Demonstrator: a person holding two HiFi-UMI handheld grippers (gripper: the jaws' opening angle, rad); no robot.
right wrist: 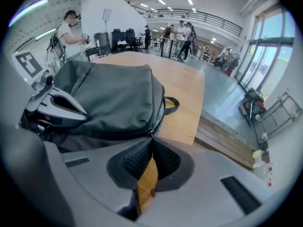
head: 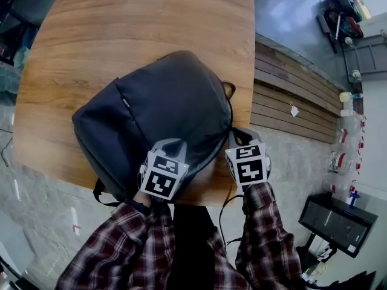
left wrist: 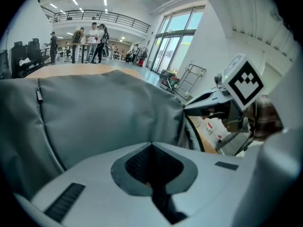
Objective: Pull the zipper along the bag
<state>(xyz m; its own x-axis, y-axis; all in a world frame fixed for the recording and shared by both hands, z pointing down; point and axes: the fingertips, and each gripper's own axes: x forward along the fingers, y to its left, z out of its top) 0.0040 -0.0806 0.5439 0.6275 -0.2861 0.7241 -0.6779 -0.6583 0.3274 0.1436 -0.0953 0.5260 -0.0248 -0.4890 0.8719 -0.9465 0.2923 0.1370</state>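
Observation:
A dark grey backpack (head: 163, 101) lies flat on the round-cornered wooden table (head: 121, 29), its bottom end toward me. My left gripper (head: 171, 142) sits on the bag's near edge; in the left gripper view its jaws (left wrist: 151, 145) are closed, apparently pinching the bag's fabric (left wrist: 104, 112). My right gripper (head: 234, 132) is at the bag's right side seam. In the right gripper view the right gripper (right wrist: 151, 138) has its jaws closed at the small metal zipper pull (right wrist: 148, 132), on the zipper line running up the bag (right wrist: 109, 98). Each gripper shows in the other's view: right gripper (left wrist: 208, 105), left gripper (right wrist: 52, 105).
The table's right edge (head: 251, 101) lies just beyond the bag's handle loop (right wrist: 171, 103). Past it are wooden plank steps (head: 290, 89) and a grey floor. Several people stand far off (right wrist: 182, 32); one stands at the left (right wrist: 66, 34). A black box (head: 335, 222) sits on the floor.

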